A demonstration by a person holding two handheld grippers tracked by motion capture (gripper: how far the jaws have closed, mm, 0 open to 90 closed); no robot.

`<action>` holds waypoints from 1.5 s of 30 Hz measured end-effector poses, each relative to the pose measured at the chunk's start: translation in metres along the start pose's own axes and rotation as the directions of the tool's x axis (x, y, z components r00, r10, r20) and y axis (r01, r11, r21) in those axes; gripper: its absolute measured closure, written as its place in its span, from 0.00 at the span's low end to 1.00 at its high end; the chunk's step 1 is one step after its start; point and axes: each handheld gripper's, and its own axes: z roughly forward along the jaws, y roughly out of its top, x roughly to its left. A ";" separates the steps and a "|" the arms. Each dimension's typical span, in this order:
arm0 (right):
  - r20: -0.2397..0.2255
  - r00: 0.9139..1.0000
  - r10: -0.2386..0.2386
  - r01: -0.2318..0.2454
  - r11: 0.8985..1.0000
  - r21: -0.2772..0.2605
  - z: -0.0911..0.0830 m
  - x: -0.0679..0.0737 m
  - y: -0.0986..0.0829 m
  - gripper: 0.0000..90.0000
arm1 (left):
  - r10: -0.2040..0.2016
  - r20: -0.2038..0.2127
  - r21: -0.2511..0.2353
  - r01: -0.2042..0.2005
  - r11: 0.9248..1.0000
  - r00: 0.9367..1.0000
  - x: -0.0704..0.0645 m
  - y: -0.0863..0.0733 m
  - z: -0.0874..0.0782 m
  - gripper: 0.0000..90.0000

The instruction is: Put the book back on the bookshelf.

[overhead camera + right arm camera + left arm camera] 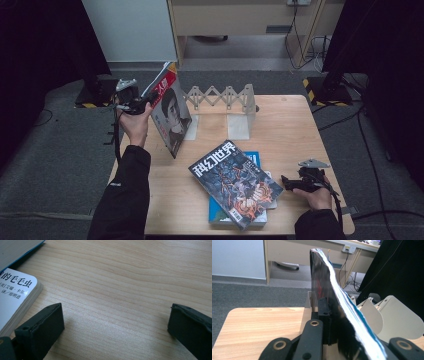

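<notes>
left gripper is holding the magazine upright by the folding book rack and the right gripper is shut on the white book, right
Not quite. The right gripper is open, its fingers spread over bare table beside the white book, as the right gripper view shows. The rest holds: the left gripper grips the magazine upright by the book rack.

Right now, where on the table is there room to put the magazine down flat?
Bare wood lies left of the stacked magazines, beside the left sleeve, and along the table right of the white rack. The middle front is crowded with that stack. The left tongs hold the magazine by the rack.
</notes>
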 end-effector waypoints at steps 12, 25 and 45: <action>-0.001 1.000 0.002 -0.002 1.000 0.001 0.000 0.000 0.000 0.01 | 0.044 0.025 0.107 -0.046 0.993 0.999 -0.001 -0.006 -0.016 0.94; -0.001 1.000 0.002 -0.002 1.000 0.001 0.000 0.000 0.000 0.01 | 0.062 0.044 0.238 -0.070 0.969 0.997 -0.002 0.004 -0.019 0.86; -0.002 1.000 0.001 -0.001 1.000 0.001 0.000 0.000 0.000 0.01 | 0.079 -0.154 0.105 -0.063 0.992 0.985 -0.019 0.007 0.008 0.96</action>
